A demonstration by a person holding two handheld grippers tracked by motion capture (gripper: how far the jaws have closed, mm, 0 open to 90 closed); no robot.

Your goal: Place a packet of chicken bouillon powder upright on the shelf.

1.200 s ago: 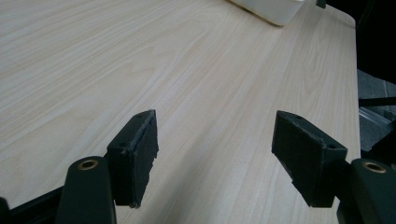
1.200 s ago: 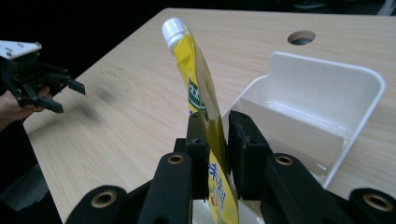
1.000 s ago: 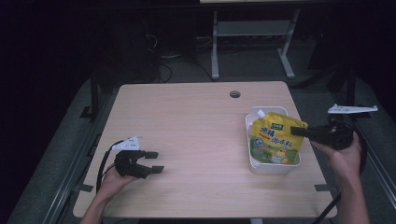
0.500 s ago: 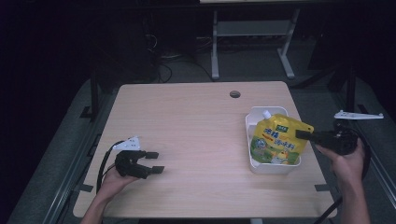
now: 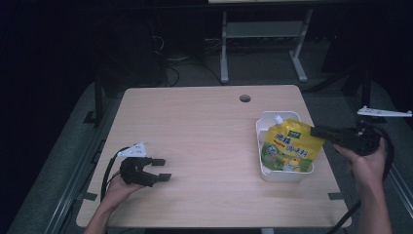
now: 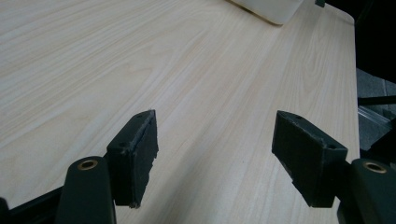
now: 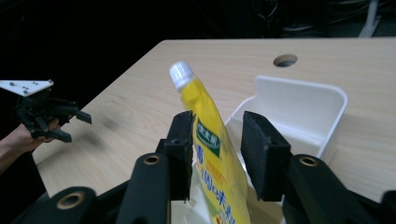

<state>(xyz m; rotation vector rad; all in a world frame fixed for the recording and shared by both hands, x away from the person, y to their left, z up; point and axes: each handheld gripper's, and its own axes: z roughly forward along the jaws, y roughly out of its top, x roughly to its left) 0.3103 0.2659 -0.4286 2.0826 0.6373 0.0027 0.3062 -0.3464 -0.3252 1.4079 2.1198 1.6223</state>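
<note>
While the wooden table (image 5: 204, 146) is carrying the load, a white bin (image 5: 265, 127) is sitting near its right edge. A yellow spouted pouch (image 5: 287, 146) is standing upright in that bin, leaning slightly. The right gripper (image 7: 218, 154) is straddling the pouch's top edge; its jaws have just been opening, with a gap showing on one side. The left gripper (image 5: 163, 169) is resting on the table, released, jaws spread over bare wood.

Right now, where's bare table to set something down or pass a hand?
Free: the wide middle of the table, between the left tool and the white bin, up to the cable hole. Crowded: the right edge, where the yellow pouch stands in the bin, between the right tool's just-opening jaws.
</note>
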